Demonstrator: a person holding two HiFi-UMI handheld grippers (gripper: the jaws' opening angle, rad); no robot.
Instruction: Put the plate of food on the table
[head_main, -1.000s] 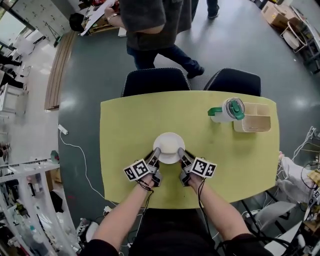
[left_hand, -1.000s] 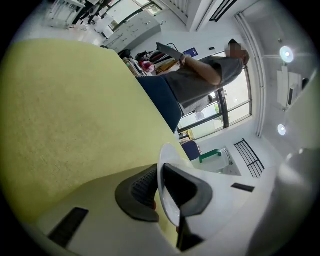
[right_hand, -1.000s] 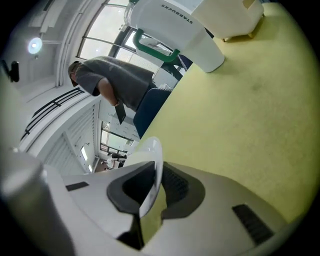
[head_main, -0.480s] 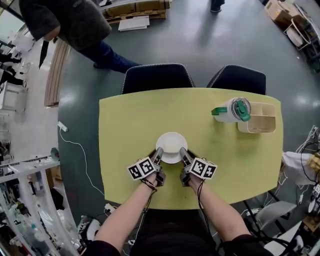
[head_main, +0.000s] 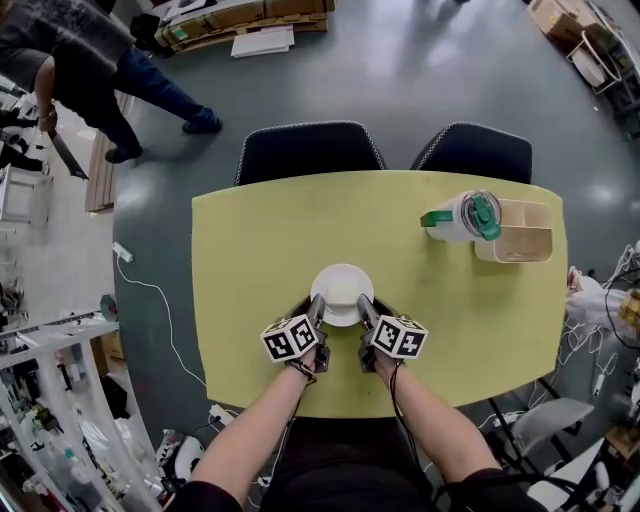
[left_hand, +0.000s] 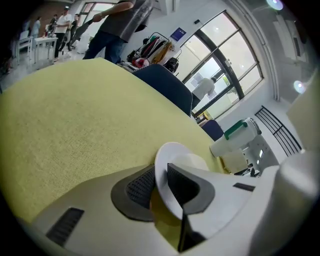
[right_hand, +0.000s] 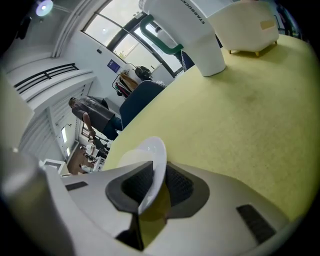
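A small white plate (head_main: 341, 294) with a pale round piece of food on it is over the near middle of the yellow-green table (head_main: 250, 250). My left gripper (head_main: 317, 313) is shut on the plate's near-left rim, and the rim (left_hand: 161, 172) shows pinched between its dark pads. My right gripper (head_main: 364, 312) is shut on the near-right rim, seen edge-on (right_hand: 156, 170) between its pads. The frames do not show whether the plate rests on the table or hangs just above it.
A white tumbler with a green lid (head_main: 457, 218) and a cream box (head_main: 515, 231) stand at the table's far right. Two dark chairs (head_main: 307, 151) are tucked in at the far edge. A person (head_main: 70, 75) walks on the floor at far left.
The plate and both grippers have hardly moved on the table. The person behind the table has walked off to the left.
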